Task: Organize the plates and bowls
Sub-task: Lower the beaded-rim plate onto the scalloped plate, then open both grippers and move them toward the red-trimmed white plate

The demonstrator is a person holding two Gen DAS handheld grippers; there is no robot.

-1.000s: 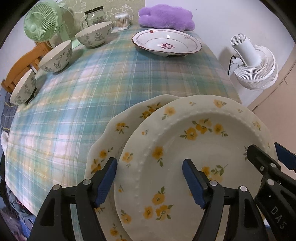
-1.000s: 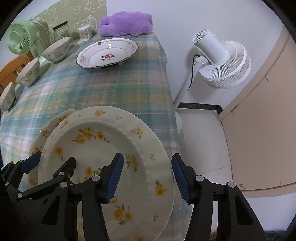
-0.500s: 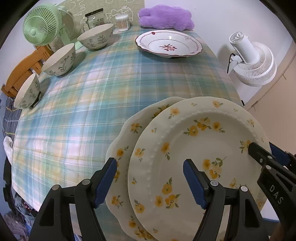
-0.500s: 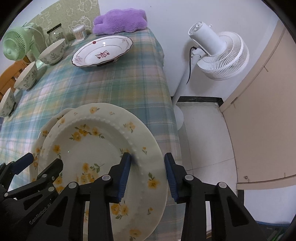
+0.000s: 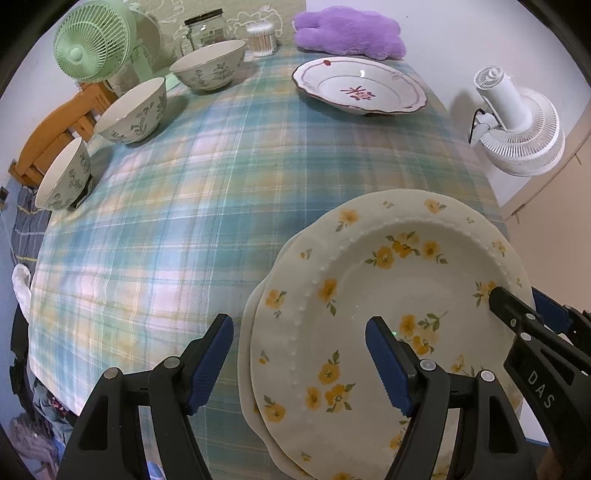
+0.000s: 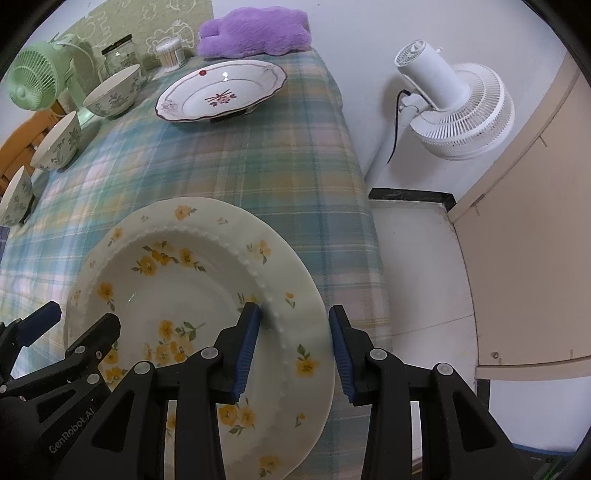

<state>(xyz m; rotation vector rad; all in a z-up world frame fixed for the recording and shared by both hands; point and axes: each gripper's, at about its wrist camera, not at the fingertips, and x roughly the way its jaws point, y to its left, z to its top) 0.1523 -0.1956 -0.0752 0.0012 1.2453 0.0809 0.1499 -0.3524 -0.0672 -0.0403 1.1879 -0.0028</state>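
A cream plate with yellow flowers [image 5: 391, 295] lies almost squarely on a second, similar plate [image 5: 248, 332] at the table's near right corner. My right gripper [image 6: 293, 347] is shut on the top plate's right rim [image 6: 295, 306], one pad inside the beaded ridge, one outside the edge. It also shows in the left wrist view [image 5: 517, 310]. My left gripper [image 5: 299, 358] is open and empty, straddling the left edge of the stack. A red-patterned plate [image 5: 360, 86] sits at the far end. Three floral bowls [image 5: 133, 110] line the left side.
A green fan [image 5: 90, 40], a glass jar [image 5: 205, 29], a cotton-swab box [image 5: 262, 37] and a purple plush [image 5: 349, 33] stand at the back. A white floor fan [image 6: 454, 103] stands right of the table. A wooden chair [image 5: 55, 129] is at the left.
My right gripper closed on the top plate's right rim and slid that plate left over the lower one. The left gripper stayed open.
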